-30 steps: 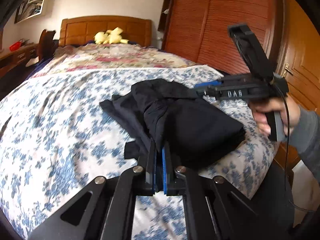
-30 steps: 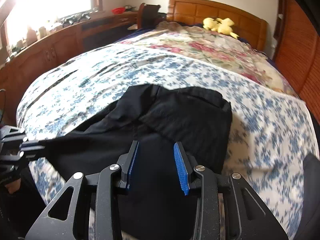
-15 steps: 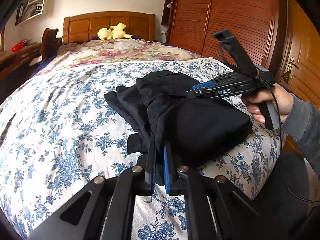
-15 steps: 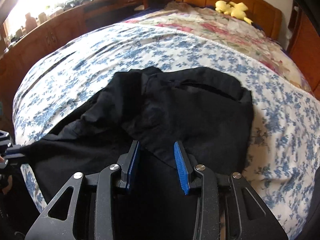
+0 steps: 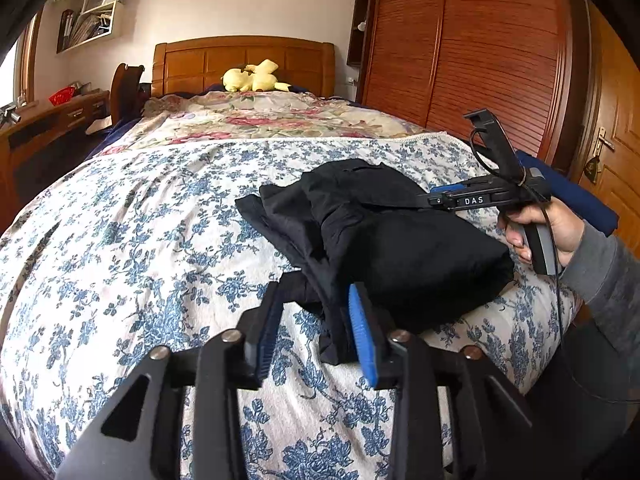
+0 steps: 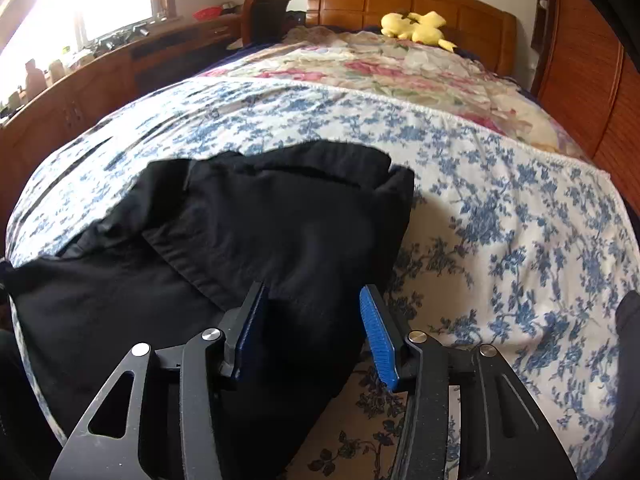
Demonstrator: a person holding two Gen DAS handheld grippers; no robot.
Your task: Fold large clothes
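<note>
Left claw (image 5: 316,332): pads apart, nothing clamped; half second earlier pads were pressed together on hem of black garment (image 5: 400,248). Released hem lay between open pads, draped on bed (image 5: 132,248). Right claw (image 6: 316,336): pads apart, as before, poised over garment's near edge, fabric between pads, not pinched. Garment sat folded in bulky stack at near corner of blue-floral bedspread (image 6: 500,208). Right hand (image 5: 548,228) held claw handle beside stack. Yellow plush toy (image 5: 252,78) lay at headboard.
</note>
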